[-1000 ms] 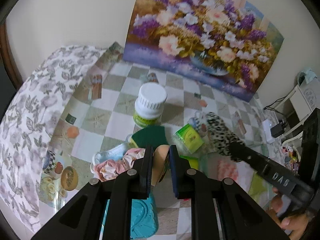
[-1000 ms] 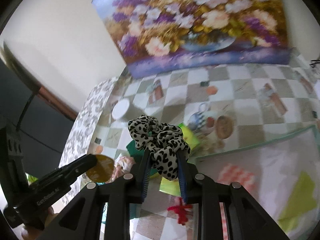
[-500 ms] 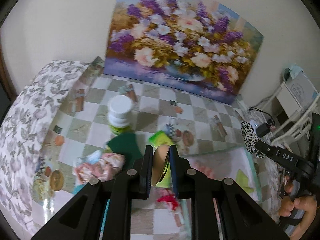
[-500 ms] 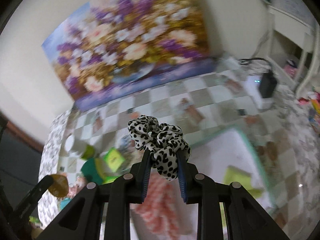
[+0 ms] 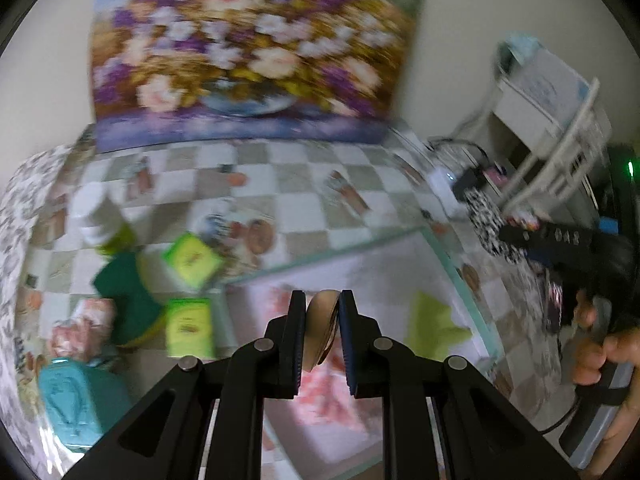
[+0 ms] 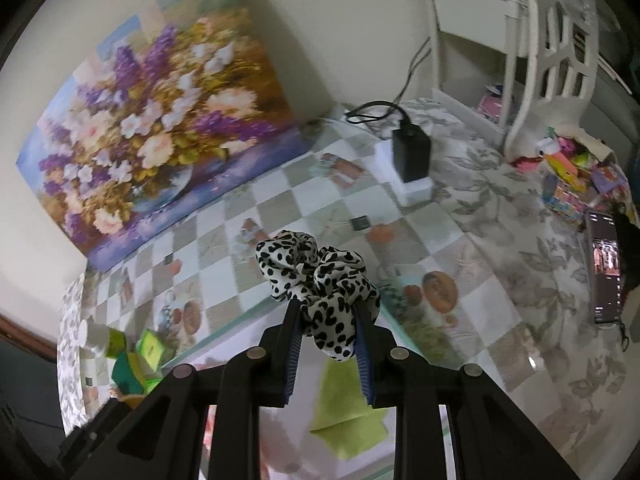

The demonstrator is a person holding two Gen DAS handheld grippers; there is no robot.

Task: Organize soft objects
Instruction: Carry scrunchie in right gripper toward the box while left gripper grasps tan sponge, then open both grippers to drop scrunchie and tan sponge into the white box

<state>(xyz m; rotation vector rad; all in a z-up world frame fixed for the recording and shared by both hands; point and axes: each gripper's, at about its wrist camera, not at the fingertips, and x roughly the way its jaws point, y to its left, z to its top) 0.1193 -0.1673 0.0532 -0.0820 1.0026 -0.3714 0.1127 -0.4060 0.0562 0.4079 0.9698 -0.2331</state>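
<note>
Leopard-print scrunchie [image 6: 320, 288] sits pinched in the right claw [image 6: 326, 320] at centre frame, above the checked bench [image 6: 280, 200] and a pale mat [image 6: 344, 396] with a lime patch. Lower centre of the left wrist view, the left claw [image 5: 322, 312] is closed on a thin tan pad [image 5: 322, 322]; green boxes [image 5: 190, 258] lie at left.

Flower painting [image 6: 160, 136] against the wall (behind checkered tablecloth [image 6: 280, 204]), black adapter [image 6: 412, 154] nearby.
</note>
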